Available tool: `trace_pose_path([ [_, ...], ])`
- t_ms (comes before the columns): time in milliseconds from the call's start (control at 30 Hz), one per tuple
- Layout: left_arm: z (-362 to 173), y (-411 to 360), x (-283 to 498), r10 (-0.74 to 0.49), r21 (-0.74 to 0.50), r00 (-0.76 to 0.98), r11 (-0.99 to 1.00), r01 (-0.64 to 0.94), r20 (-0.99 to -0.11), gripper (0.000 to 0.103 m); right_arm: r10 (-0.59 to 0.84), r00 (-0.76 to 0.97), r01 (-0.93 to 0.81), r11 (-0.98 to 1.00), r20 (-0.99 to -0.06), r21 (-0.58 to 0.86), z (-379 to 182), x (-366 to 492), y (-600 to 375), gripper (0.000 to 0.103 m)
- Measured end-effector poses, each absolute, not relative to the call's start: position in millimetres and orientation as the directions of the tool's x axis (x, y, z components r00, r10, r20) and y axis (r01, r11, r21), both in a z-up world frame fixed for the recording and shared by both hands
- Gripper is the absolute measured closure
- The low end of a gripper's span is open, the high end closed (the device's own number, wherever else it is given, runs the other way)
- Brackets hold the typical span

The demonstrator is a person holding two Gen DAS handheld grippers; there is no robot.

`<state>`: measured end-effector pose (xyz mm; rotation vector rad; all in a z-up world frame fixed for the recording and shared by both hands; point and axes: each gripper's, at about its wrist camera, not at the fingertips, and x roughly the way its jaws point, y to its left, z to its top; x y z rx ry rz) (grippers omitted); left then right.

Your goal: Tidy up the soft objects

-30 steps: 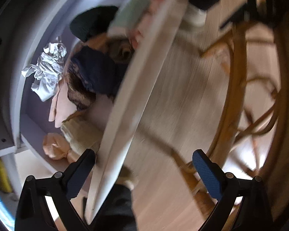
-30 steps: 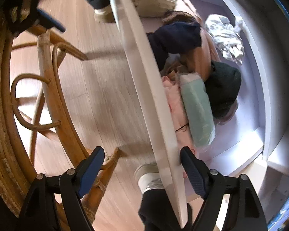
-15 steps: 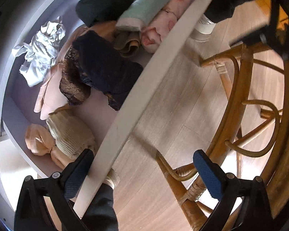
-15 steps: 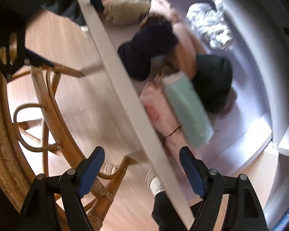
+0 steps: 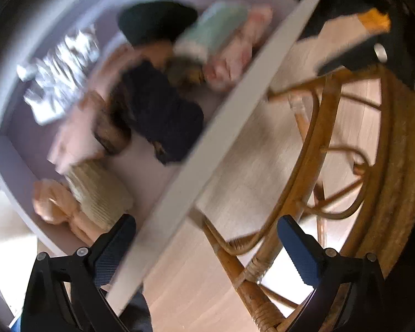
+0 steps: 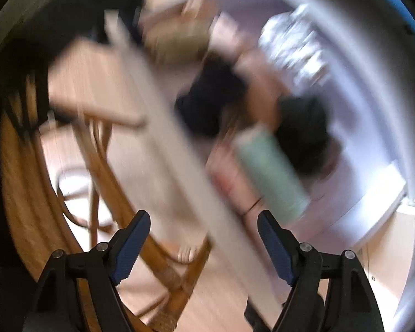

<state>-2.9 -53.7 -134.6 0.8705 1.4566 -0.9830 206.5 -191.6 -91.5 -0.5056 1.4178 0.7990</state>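
A lilac drawer [image 5: 141,163] lies below me, full of soft things: a navy bundle [image 5: 163,110], a mint green roll [image 5: 218,27], a pink piece [image 5: 235,55], a dark green cap [image 5: 155,22], a cream knit [image 5: 99,191], a peach item [image 5: 52,199] and a white crumpled cloth [image 5: 61,74]. My left gripper [image 5: 207,246] hangs open above the drawer's white front edge [image 5: 235,110], holding nothing. In the blurred right wrist view my right gripper [image 6: 203,242] is open too, over the same edge [image 6: 179,152], with the mint roll [image 6: 271,171] and navy bundle [image 6: 213,96] beyond.
A rattan chair [image 5: 332,166] stands on the wooden floor [image 5: 249,171] beside the drawer, also in the right wrist view as the chair [image 6: 102,179]. A person's dark trouser leg [image 5: 135,315] and foot show near the drawer front.
Both views have rolled and pulled back a little from the drawer, so more of its contents show. Both grippers stay open and empty. The present frames are motion-blurred.
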Motion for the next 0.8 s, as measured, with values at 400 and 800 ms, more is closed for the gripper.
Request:
trace_pose_path([
  [400,-84,-24,69,0.003,0.148,0.242,0.800,0.582,-0.970,0.000,-0.007,0.254,-0.575,0.803,-0.967,-0.157,-104,280,-200,0.050],
  [800,-99,-39,55,-0.133,-0.061,0.131,0.893,0.447,-0.982,0.000,0.002,0.150,-0.559,0.825,-0.989,-0.083,-153,301,-184,0.049],
])
